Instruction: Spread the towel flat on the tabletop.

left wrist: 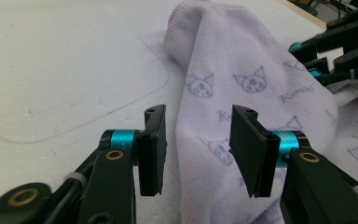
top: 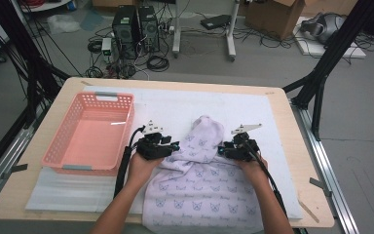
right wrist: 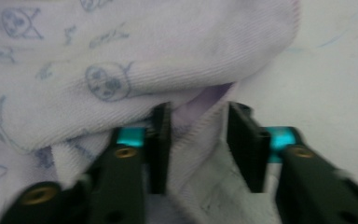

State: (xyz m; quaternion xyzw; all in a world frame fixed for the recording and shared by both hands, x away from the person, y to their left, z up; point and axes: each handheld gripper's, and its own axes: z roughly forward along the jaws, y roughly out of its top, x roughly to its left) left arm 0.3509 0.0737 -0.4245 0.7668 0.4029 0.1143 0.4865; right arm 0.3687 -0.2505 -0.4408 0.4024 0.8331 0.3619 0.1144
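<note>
**Two grippers at the edges of a cat-print towel**

A pale lilac towel (top: pixel 202 183) printed with small cat faces lies on the white mat (top: pixel 185 105) that covers the wooden table (top: pixel 292 122). Its near part spreads flat toward six o'clock and hangs over the table's near edge, while the far part is bunched into a raised hump pointing to twelve o'clock, roughly at the middle of the mat.

The left gripper (top: pixel 174 146) sits at the towel's nine o'clock side, held in the person's left hand (top: pixel 141 165). In the left gripper view its jaws stand partly apart, and a fold of the towel (left wrist: pixel 242 93) runs up between them – the cloth lies close to the right-hand jaw, but the pads do not press on it, so nothing is held.

The right gripper (top: pixel 222 151) is at the towel's three o'clock side, in the right hand (top: pixel 253 168). In the right gripper view the towel's hem (right wrist: pixel 200 126) lies in the gap between the jaws, against the left-hand pad, while clear space shows beside the other – no grip here either.

A pink plastic basket (top: pixel 61 141) stands on the mat at nine o'clock from the towel, just beside the left gripper.
</note>
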